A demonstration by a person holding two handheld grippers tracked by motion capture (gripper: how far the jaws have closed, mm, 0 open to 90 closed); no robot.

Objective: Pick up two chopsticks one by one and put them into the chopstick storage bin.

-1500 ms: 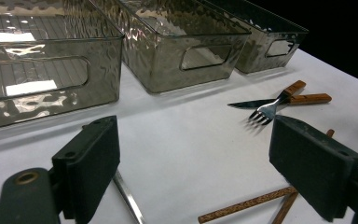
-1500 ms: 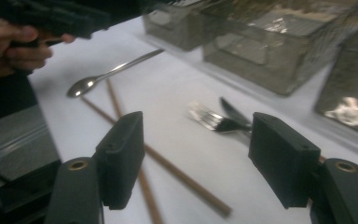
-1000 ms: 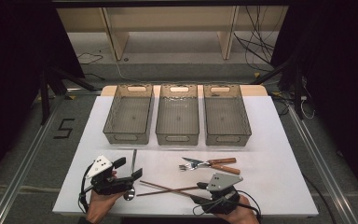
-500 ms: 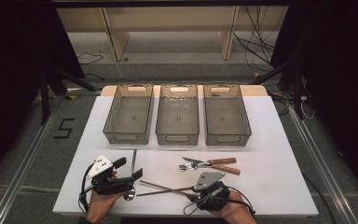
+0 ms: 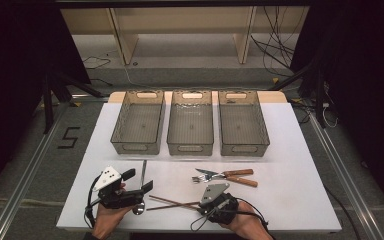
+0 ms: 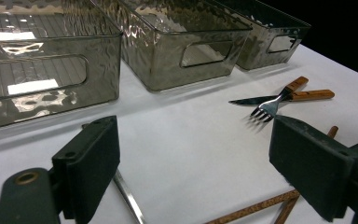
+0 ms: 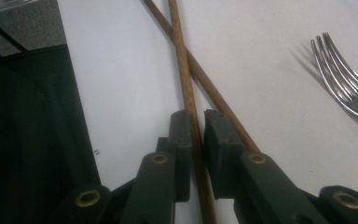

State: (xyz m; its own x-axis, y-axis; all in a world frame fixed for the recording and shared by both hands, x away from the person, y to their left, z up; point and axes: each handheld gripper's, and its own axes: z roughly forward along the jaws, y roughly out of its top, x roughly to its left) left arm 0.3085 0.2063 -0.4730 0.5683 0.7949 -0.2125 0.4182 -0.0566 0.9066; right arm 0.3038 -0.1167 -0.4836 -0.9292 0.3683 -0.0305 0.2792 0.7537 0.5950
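Note:
Two brown chopsticks (image 5: 172,202) lie crossed on the white table (image 5: 290,165) near its front edge. My right gripper (image 5: 200,204) sits at their right end. Its jaws have just been closing and now pinch one chopstick (image 7: 186,84) between the pads. The other chopstick (image 7: 223,107) runs under the right jaw. My left gripper (image 5: 138,180) is open, held low over the handle of a metal spoon (image 5: 143,170), with nothing between its jaws (image 6: 193,158). The spoon's handle (image 6: 128,200) passes beside the left jaw.
Three smoky clear bins (image 5: 139,122), (image 5: 191,122), (image 5: 242,122) stand in a row across the back of the table. A fork (image 5: 202,178) and a knife (image 5: 232,173), both with wooden handles, lie crossed right of centre.
The right gripper has slid left to the chopsticks' end and its jaws have closed on one chopstick. The left gripper has kept still.

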